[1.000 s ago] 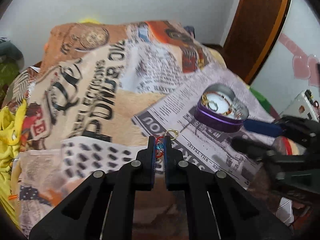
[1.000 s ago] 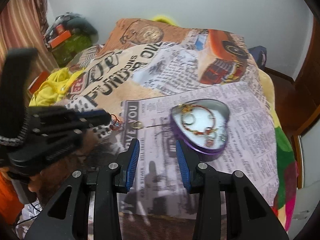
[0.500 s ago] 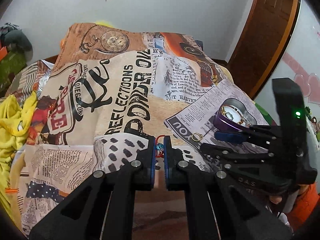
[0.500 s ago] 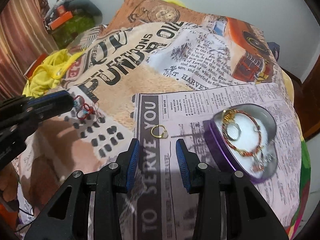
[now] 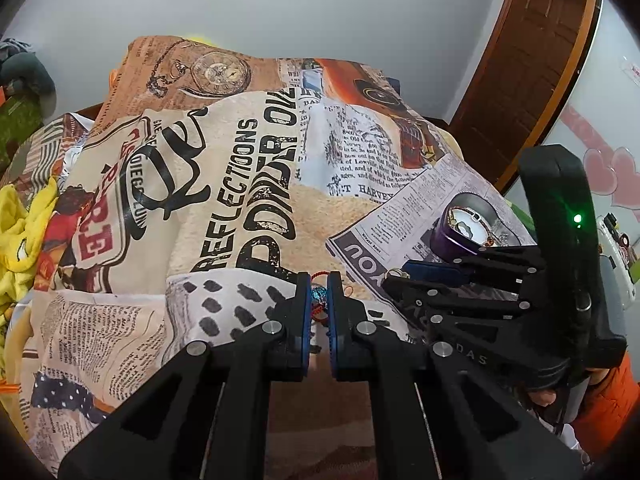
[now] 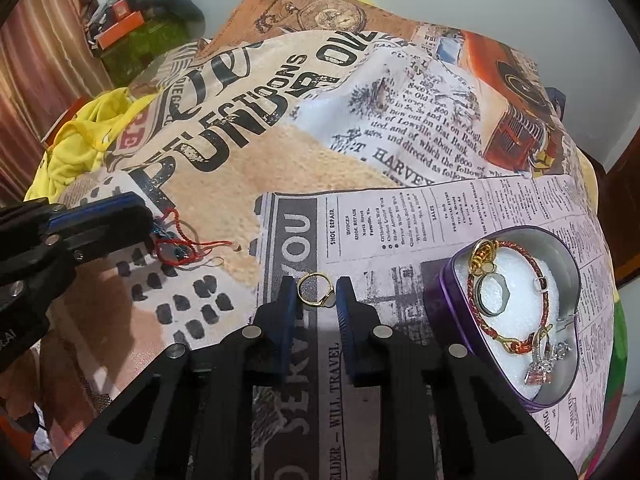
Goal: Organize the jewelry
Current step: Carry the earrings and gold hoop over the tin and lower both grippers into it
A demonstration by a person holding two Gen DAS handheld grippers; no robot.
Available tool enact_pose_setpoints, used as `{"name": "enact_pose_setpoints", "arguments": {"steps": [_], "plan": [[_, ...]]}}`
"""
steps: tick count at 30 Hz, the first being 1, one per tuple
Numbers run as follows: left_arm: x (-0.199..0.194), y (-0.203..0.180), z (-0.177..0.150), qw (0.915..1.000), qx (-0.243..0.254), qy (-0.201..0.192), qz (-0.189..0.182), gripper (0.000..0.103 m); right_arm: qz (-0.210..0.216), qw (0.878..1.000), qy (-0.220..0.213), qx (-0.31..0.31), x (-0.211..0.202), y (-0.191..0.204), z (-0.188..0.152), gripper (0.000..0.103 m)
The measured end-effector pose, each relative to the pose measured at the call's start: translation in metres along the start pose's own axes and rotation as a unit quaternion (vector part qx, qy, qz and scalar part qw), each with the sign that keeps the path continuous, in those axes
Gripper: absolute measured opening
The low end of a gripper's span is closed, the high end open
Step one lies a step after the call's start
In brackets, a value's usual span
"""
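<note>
Bed cover [image 6: 280, 152]: collage print of newsprint text, tan and cream patches, bold black lettering, black dashes on white, an orange vintage car and a brown pocket-watch motif. Heart-shaped tin [image 6: 440, 300]: purple wall, silver interior, white lining. Braided bracelet [image 6: 540, 280] in the tin: red-orange with gold clasp. Ring [image 6: 316, 290] on the cover: gold. Thread bracelet [image 6: 176, 244]: red cord with teal beads. Fingers [image 6: 288, 320] of both grippers: black with blue pads. Cloth [image 6: 76, 140] at the bed's edge: yellow.

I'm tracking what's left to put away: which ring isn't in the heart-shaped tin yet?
The gold ring lying on the newspaper-print blanket, between the open right gripper fingers. The silver ring already sits inside the tin.
</note>
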State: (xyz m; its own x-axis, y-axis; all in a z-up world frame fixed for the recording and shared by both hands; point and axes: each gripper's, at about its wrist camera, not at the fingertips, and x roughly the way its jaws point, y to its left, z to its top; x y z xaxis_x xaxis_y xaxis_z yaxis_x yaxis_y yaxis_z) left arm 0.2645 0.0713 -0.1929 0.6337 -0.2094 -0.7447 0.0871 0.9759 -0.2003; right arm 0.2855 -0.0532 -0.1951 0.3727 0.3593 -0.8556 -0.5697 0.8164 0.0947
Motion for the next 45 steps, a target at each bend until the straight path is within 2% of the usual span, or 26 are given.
{"name": "enact_pose_setpoints", "arguments": {"steps": [5, 14, 23, 30, 35, 40, 45], "plan": [[-0.009, -0.008, 0.004, 0.9999, 0.009, -0.005, 0.002, 0.006, 0.015, 1.0, -0.005, 0.009, -0.01, -0.001, -0.001, 0.018], [-0.038, -0.044, 0.021, 0.9986, 0.039, -0.036, 0.002, 0.006, 0.013, 0.996, -0.079, 0.034, -0.073, -0.018, -0.008, 0.018], [-0.048, -0.094, 0.046, 0.9958, 0.067, -0.06, -0.016, 0.006, -0.016, 0.985, -0.154, 0.071, -0.131, -0.057, -0.017, 0.018], [-0.04, -0.124, 0.068, 0.9926, 0.086, -0.077, -0.038, 0.006, -0.042, 0.981, -0.166, 0.091, -0.131, -0.084, -0.02, 0.018], [-0.017, -0.133, 0.075, 0.9927, 0.09, -0.061, -0.054, 0.006, -0.039, 0.981, -0.16, 0.101, -0.123, -0.097, -0.024, 0.018], [0.019, -0.137, 0.074, 0.9933, 0.091, -0.017, -0.069, 0.006, -0.033, 0.983, -0.149, 0.107, -0.109, -0.108, -0.025, 0.018], [0.044, -0.139, 0.071, 0.9928, 0.092, 0.01, -0.075, 0.006, -0.025, 0.985, -0.135, 0.108, -0.095, -0.114, -0.027, 0.018]]}}
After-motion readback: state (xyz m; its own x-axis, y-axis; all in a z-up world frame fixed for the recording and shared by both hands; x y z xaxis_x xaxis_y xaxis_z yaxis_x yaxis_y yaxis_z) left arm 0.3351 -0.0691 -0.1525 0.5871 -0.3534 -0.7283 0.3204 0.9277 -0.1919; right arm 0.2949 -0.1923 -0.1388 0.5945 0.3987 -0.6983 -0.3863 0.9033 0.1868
